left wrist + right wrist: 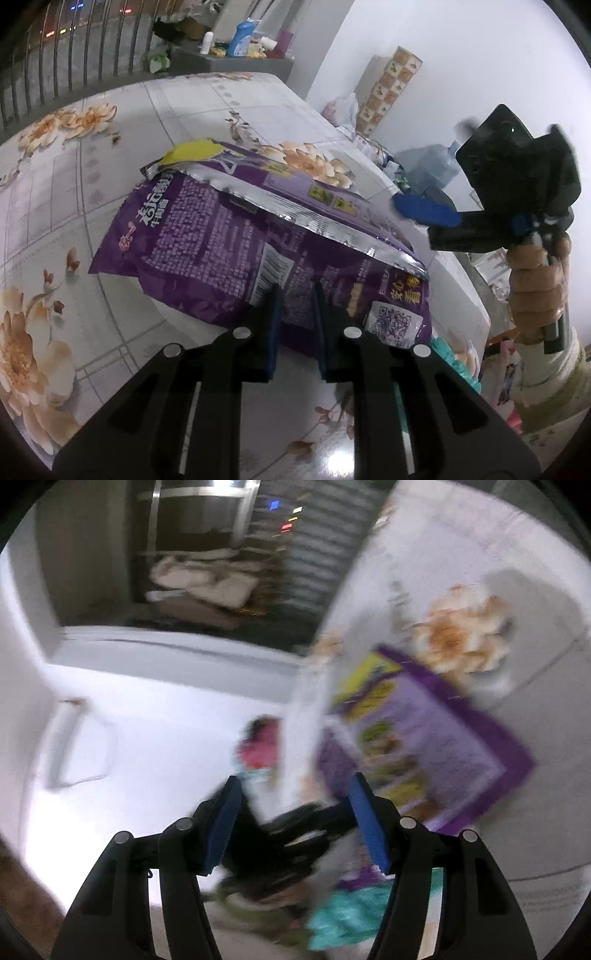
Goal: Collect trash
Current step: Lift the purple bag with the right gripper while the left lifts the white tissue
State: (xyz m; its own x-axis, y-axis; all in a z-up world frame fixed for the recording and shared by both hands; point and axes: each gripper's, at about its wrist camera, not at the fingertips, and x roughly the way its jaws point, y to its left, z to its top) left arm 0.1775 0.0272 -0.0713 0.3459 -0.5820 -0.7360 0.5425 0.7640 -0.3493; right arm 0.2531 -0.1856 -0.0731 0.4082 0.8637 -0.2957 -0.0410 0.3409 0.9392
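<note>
A purple snack bag [221, 236] lies on the flower-patterned table [110, 332] with its silver-lined mouth gaping open toward the right. A yellow wrapper [192, 152] shows at the bag's far end. My left gripper [296, 291] is shut on the bag's near edge, the foil pinched between its blue pads. My right gripper [417, 203], held in a hand, hovers off the table's right edge, level with the bag's mouth. In the blurred right wrist view, the right gripper [293, 786] stands open with nothing between its pads, and the purple bag [424, 746] is ahead on the right.
A teal packet [456, 363] lies at the table's near right edge. Beyond that edge stand a blue water jug [432, 162] and a tile-patterned box [391, 88]. A ledge with bottles [240, 40] and a railing run along the back.
</note>
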